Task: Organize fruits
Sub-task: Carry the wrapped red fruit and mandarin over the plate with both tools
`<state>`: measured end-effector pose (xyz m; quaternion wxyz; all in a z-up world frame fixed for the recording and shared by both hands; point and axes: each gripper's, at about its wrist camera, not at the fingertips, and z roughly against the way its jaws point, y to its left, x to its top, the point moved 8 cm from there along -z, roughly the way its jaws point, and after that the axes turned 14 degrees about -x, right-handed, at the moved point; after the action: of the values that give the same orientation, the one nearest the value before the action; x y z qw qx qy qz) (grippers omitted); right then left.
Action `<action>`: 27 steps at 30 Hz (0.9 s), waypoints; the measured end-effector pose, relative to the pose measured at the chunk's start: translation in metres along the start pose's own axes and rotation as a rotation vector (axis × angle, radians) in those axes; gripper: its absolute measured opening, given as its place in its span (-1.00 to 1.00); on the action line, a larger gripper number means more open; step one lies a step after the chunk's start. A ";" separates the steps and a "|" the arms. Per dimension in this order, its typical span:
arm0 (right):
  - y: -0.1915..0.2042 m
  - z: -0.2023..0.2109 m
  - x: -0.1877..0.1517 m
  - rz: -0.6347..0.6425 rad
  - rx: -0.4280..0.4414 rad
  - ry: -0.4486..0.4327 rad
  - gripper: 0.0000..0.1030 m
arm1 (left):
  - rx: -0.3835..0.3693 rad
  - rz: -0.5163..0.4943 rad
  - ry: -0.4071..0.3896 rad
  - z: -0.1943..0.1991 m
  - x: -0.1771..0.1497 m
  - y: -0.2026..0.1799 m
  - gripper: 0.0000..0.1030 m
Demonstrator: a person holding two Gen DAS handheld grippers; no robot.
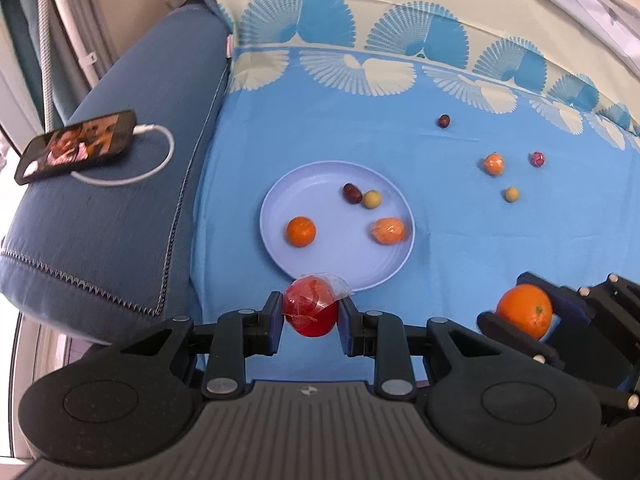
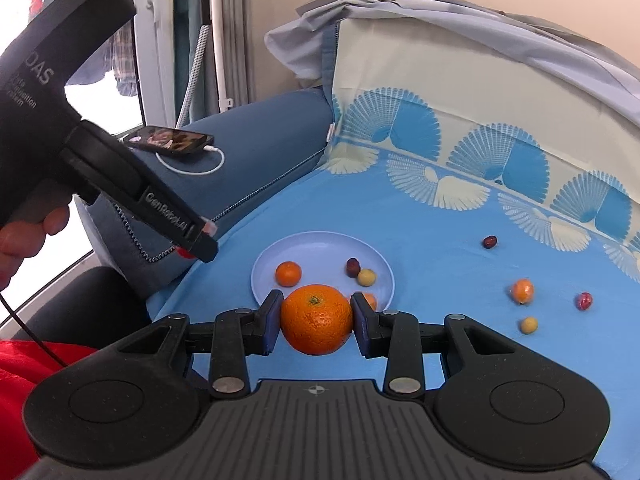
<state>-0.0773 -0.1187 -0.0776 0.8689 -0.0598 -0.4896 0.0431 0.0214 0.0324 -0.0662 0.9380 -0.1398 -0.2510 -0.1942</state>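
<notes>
Two fruits in carry: left gripper [image 1: 311, 312] pinches a red round fruit in crinkled clear wrap [image 1: 311, 309] at the near rim of the pale lilac round plate [image 1: 280, 208]; right gripper [image 2: 315, 320] clamps a large orange mandarin [image 2: 316, 319] short of it. Four fruits already on the plate, four on the blue cloth [image 1: 440, 240]. Best practice, judged: lower each over a bare patch, release low to stop rolling

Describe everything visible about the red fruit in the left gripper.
The round, glossy red fruit in crinkled clear plastic wrap is clamped between the left gripper's two pads. A twisted tuft of wrap sticks out at its upper right. It hangs just short of the pale lilac plate's near rim, over the blue cloth.
</notes>
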 end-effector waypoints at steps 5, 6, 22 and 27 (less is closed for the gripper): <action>0.004 0.001 0.001 0.007 -0.010 0.006 -0.25 | -0.002 0.013 -0.009 0.002 -0.001 0.006 -0.40; 0.004 -0.001 0.002 0.010 -0.010 0.007 -0.25 | -0.003 0.016 -0.011 0.002 -0.001 0.007 -0.40; 0.008 -0.009 0.002 0.030 -0.018 0.036 -0.25 | -0.020 0.043 -0.008 -0.005 0.002 0.017 -0.40; 0.009 -0.013 0.002 0.035 -0.015 0.045 -0.25 | -0.020 0.052 -0.007 -0.007 0.005 0.021 -0.40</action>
<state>-0.0658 -0.1105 -0.0840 0.8783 -0.0757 -0.4691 0.0535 0.0378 0.0468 -0.0731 0.9402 -0.1564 -0.2488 -0.1719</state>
